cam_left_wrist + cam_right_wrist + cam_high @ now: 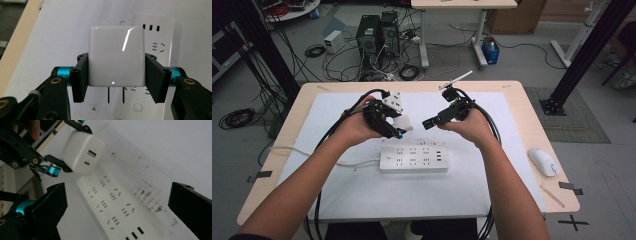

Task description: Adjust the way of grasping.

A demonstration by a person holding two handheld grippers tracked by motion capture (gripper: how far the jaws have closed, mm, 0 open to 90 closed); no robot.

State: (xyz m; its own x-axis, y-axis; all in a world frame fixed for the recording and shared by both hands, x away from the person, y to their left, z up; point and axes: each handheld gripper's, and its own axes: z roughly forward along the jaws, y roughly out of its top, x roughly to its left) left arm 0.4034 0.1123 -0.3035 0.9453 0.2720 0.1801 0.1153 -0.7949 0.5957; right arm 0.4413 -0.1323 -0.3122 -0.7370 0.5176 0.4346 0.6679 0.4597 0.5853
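Observation:
My left gripper (398,127) is shut on a glossy white charger block (117,56), held in the air above the white power strip (414,159). Two prongs of the charger (116,95) point down toward the strip (153,40). In the right gripper view the charger (82,152) shows two ports on its face, clamped by the other gripper's black jaws, with the strip (117,212) below it. My right gripper (430,121) is open, its jaws wide apart with nothing between them, close to the right of the charger.
A white sheet (337,190) covers the wooden table (532,107). The strip's white cord (302,150) runs off to the left. A white mouse (543,161) lies at the table's right edge. Black cables trail from both grippers. Computers and cables stand on the floor beyond.

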